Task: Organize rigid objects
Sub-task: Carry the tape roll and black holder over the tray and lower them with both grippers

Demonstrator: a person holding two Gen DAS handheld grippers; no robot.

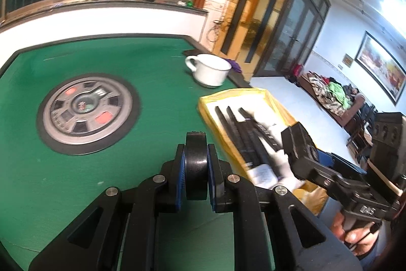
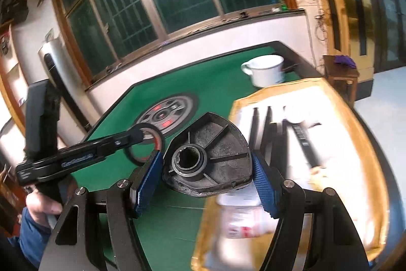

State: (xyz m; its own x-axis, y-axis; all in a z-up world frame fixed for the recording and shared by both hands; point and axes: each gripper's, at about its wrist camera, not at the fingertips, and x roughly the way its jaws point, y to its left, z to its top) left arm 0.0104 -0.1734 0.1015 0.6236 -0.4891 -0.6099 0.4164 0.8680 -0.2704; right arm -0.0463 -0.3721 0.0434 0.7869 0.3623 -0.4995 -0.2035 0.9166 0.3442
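Note:
My left gripper (image 1: 196, 164) is shut on a black tape roll (image 1: 196, 166), held edge-on above the green table (image 1: 127, 62); the roll also shows in the right wrist view (image 2: 142, 144). My right gripper (image 2: 206, 166) is shut on a black ribbed plastic disc with a round hub (image 2: 210, 156), held above the near corner of a yellow tray (image 2: 360, 144). The tray (image 1: 276, 103) holds several black rods (image 1: 243, 136) on white paper. The right gripper (image 1: 302, 144) hangs over the tray's near end.
A white mug (image 1: 209, 70) stands at the table's far right edge, beyond the tray. A round control panel (image 1: 87, 112) is set into the table's middle. A white bottle (image 2: 243, 217) lies blurred in the tray's near end. Windows and a wall lie behind.

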